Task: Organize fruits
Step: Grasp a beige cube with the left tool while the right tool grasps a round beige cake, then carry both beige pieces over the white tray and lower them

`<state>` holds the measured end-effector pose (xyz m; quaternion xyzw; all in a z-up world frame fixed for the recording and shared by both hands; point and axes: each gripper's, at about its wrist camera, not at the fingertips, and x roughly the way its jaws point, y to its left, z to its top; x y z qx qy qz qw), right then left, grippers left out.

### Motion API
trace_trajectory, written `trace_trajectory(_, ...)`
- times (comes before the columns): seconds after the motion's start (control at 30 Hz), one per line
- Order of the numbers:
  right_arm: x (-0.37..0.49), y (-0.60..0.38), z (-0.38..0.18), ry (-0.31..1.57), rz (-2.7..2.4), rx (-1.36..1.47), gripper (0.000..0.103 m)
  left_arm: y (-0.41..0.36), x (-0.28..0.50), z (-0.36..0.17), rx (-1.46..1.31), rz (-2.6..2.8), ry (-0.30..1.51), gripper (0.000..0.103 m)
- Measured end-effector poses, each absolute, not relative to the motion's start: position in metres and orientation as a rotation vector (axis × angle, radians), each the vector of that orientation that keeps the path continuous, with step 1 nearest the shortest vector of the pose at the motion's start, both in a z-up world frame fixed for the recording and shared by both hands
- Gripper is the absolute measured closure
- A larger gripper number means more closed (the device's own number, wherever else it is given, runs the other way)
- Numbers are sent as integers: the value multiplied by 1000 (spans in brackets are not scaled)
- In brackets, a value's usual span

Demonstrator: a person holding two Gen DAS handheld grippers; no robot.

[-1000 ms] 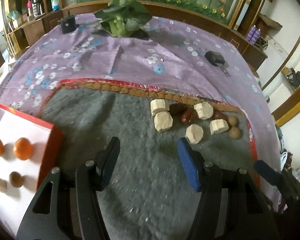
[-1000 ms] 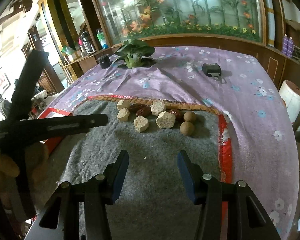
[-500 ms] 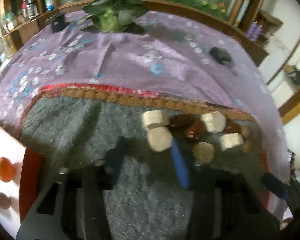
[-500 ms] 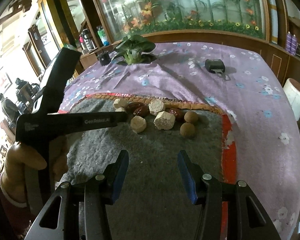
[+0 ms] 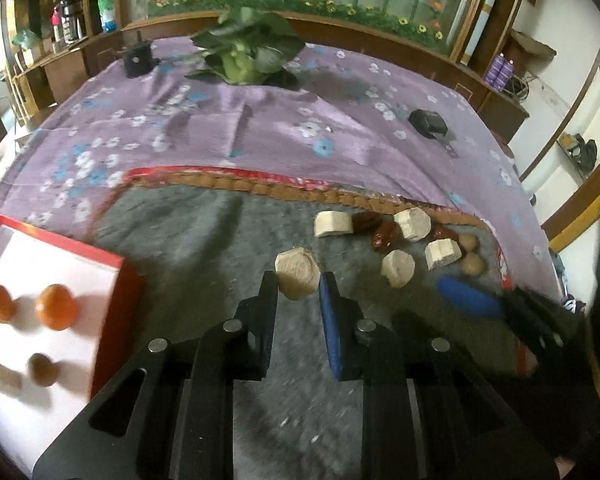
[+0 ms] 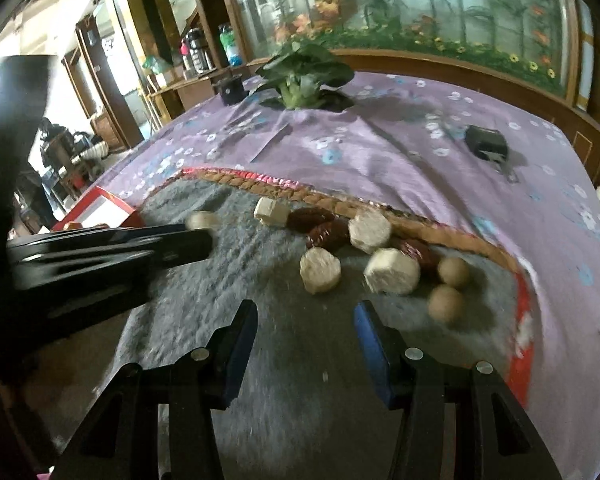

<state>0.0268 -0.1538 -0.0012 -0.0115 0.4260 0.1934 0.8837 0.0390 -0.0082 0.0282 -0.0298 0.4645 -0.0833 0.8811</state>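
The left gripper (image 5: pixel 298 286) has its jaws closing on a pale chunk (image 5: pixel 297 274) above the grey mat (image 5: pixel 188 248). Carry it level to the red-rimmed tray (image 5: pixel 114 308), setting it beside the oranges (image 5: pixel 56 306). The right gripper (image 6: pixel 306 312) hangs with jaws open and empty, near the remaining pile (image 6: pixel 380 252).

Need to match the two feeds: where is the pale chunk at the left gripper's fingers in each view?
Left wrist: pale chunk centre, between the closing left gripper fingers.
Right wrist: pale chunk left of centre, at the left gripper's tip.
Shared landmark: leafy plant on the purple cloth.
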Motion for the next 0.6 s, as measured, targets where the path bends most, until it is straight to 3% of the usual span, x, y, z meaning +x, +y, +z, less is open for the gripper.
trace_trajectory(0.17, 49, -143, -11, 897, 379, -48, 54, 2, 28, 32, -49, -163, 961, 83)
trace_trajectory(0.23, 49, -140, -13, 881, 333, -97, 74, 3, 24, 33, -32, -155, 952, 83)
trace_trajectory(0.27, 49, -140, -13, 881, 333, -97, 78, 4, 22, 34, -24, -148, 947, 83)
trace_trajectory(0.6, -2, -139, 16, 832, 386, -38, 79, 21, 3, 45, -29, -127, 905, 83)
